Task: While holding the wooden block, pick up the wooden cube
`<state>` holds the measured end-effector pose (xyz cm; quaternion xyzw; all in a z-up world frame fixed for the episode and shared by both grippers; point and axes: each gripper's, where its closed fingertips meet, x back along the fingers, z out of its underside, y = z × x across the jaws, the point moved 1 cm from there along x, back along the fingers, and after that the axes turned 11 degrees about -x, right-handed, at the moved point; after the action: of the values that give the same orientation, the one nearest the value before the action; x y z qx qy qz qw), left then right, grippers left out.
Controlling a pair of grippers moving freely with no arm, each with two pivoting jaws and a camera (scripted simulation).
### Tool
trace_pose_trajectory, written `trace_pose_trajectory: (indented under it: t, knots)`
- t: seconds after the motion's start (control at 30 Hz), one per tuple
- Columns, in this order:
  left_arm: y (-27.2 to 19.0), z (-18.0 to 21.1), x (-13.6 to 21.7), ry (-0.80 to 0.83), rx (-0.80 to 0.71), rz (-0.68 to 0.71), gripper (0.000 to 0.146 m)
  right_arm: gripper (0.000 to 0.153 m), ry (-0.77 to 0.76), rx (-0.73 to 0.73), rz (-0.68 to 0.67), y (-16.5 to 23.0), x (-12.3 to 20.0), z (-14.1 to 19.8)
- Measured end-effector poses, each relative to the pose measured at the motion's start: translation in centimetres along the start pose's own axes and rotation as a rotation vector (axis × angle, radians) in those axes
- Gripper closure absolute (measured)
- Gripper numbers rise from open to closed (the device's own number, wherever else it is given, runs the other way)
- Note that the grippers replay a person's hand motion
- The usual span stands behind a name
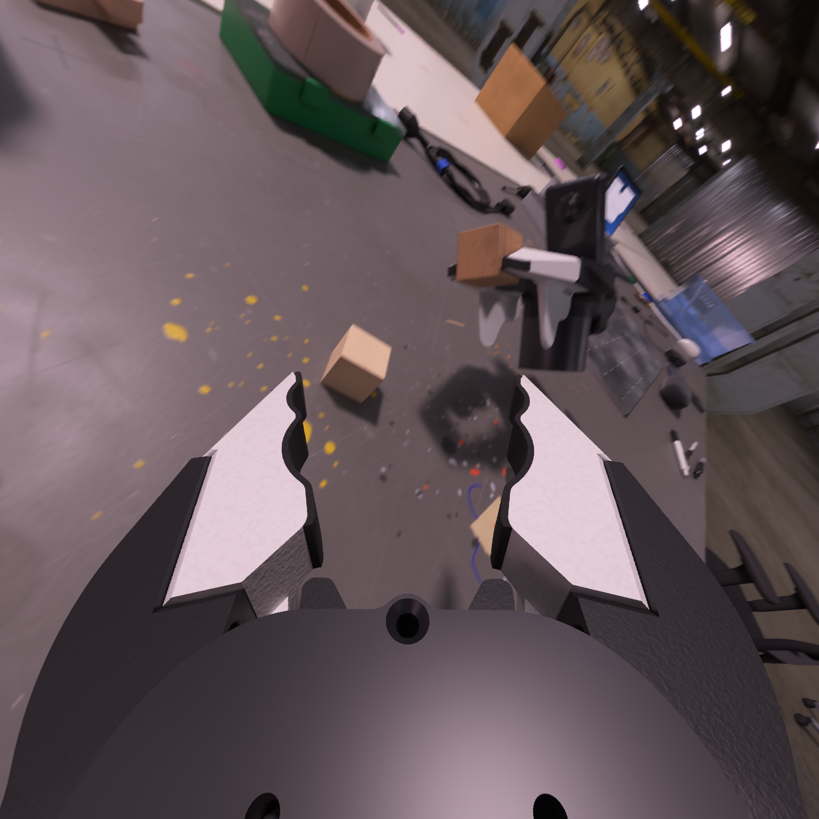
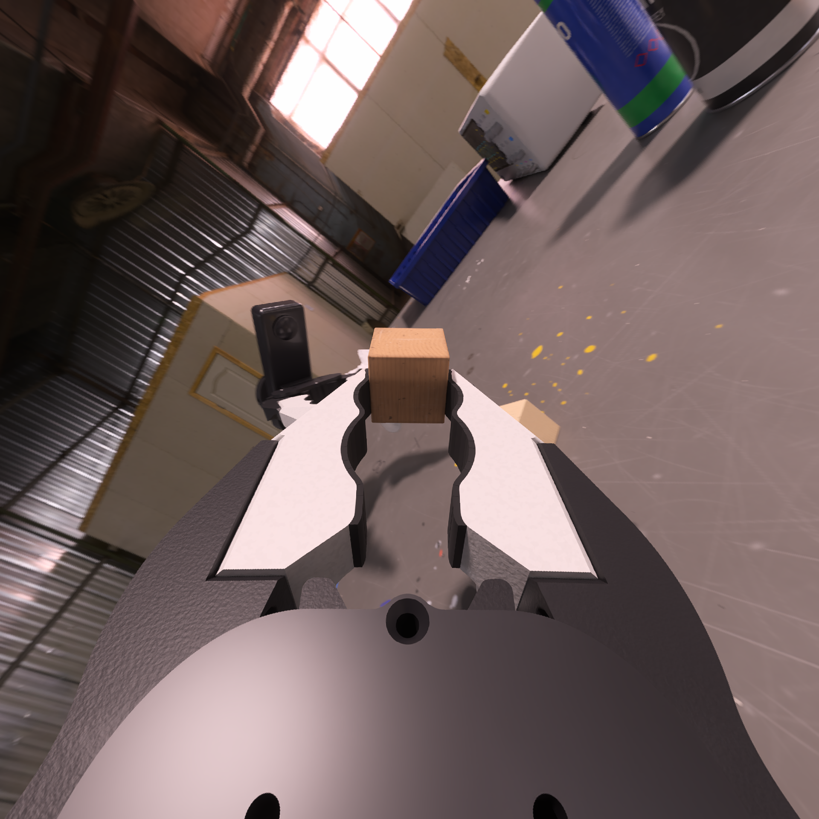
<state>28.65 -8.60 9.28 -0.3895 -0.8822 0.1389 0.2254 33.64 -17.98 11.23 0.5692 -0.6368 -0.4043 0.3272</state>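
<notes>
Right hand-held gripper [image 2: 407,376] clamps wooden block [image 2: 407,376]; wooden cube [image 1: 356,363] on table [image 1: 133,221].

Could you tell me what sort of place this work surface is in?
Probably a warehouse or industrial workshop: corrugated metal shutters along the wall, a paint-spattered grey table, and a green case beside coiled black cable.

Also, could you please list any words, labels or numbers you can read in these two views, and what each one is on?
On the blue drum with a green band: white print and red marks, too small to read.
On the white box: small coloured stickers at its end, too blurred to read.
On the blue-framed screen: a white patch, no legible text.
On the wooden block and the wooden cube: no markings.
Nothing legible enough to quote.
</notes>
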Motion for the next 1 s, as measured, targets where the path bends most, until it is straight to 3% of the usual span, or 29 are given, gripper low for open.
trace_pose_trajectory:
  t: [0.13,0.33,0.5,0.7,0.83,0.93,1.0]
  knots:
    - [0.6,2.1,2.6,0.086,-0.076,-0.096,0.061,0.120,-0.017,0.050,0.056,-0.5,1.2,-1.0]
    - [-0.4,5.4,4.0,0.271,-0.347,-0.252,0.064,0.120,-0.030,0.164,0.154,-0.7,3.0,-2.6]
    - [-0.6,3.9,0.4,0.374,-0.479,-0.237,0.067,0.120,-0.030,0.195,0.203,-0.8,3.6,-2.9]
    - [1.3,1.5,-6.3,0.779,-0.651,-0.252,0.067,0.120,-0.037,0.261,0.293,-0.8,4.7,-3.7]
    - [2.5,3.3,-7.5,1.023,-0.623,-0.247,0.078,0.120,-0.037,0.258,0.313,-1.3,5.2,-3.7]
    - [2.7,4.1,-7.9,1.076,-0.538,-0.211,0.093,0.120,-0.027,0.238,0.310,-1.7,5.1,-3.4]
    - [2.9,3.9,-8.0,1.068,-0.487,-0.215,0.110,0.120,-0.021,0.228,0.300,-1.8,5.0,-3.3]
